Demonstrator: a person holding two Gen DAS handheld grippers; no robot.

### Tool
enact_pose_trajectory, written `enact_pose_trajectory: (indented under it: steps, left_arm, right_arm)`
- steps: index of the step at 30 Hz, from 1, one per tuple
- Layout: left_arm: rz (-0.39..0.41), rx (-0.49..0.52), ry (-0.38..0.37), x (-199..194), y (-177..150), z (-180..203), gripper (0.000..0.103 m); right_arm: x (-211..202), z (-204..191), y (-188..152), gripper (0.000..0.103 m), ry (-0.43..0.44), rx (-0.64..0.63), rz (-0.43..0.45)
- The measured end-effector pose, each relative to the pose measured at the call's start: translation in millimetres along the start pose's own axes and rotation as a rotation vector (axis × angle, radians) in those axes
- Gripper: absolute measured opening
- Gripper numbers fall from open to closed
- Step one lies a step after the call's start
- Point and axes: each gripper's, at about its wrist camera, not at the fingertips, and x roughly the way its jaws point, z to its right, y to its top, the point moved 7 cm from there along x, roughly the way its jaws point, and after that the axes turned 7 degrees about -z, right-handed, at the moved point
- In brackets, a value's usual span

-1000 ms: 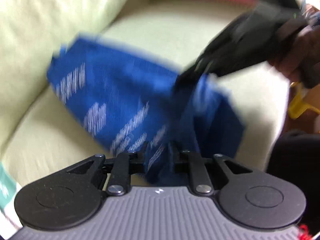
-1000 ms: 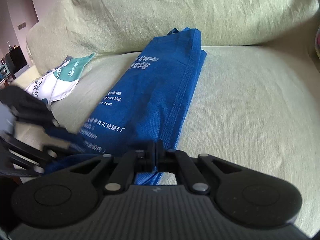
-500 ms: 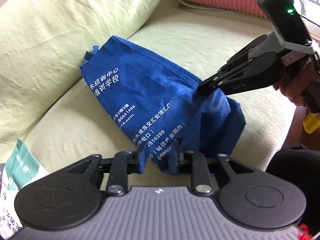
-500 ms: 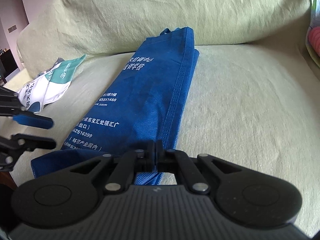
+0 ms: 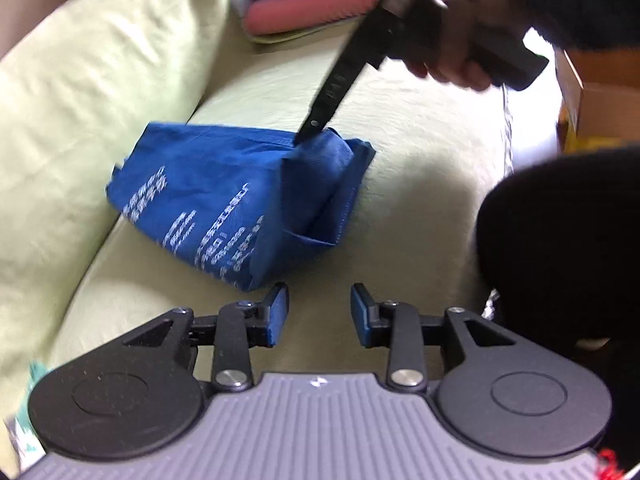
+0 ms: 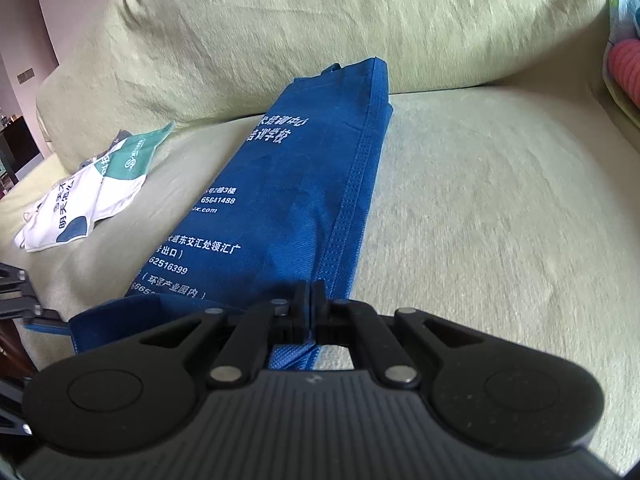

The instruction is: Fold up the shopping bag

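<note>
Shopping bag [image 6: 304, 184]: matt blue non-woven cloth; sofa [image 6: 500, 220]: rough green fabric.

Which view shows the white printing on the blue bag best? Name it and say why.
The right wrist view: the blue bag lies lengthwise and sharp, its white printing readable, with the right gripper shut on its near edge. In the left wrist view the bag is blurred, the printing only smeared streaks.
</note>
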Motion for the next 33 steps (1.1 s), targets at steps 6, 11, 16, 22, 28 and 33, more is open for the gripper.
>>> enact_pose_trajectory:
  steps: [6, 11, 16, 22, 28, 33]
  left_arm:
    - [0.03, 0.029, -0.046, 9.4, 2.5, -16.7, 0.044]
    - [0.032, 0.081, -0.072, -3.2, -3.7, -23.4, 0.044]
    - [0.107, 0.088, -0.039, -6.7, 3.9, -35.3, 0.055]
    - [0.098, 0.015, -0.257, 23.8, 2.8, -43.8, 0.02]
    - [0.025, -0.295, -0.556, 56.5, -4.8, -76.9, 0.014]
    - [-0.044, -0.398, -0.67, 70.8, -3.9, -88.7, 0.014]
  right_arm:
    - [-0.1, 1.9, -0.2, 0.0, 0.025, -0.016, 0.005]
    - [0.0, 1.4, -0.2, 0.0, 0.037, -0.023, 0.005]
    - [1.2, 1.8, -0.6, 0.0, 0.047, -0.014, 0.012]
    - [0.9, -0.7, -0.9, 0.0, 0.041, -0.045, 0.013]
    - [-0.8, 1.1, 5.4, 0.006, 0.112, -0.113, -0.032]
    - [-9.1, 11.1, 20.0, 0.039, 0.332, -0.09, -0.116]
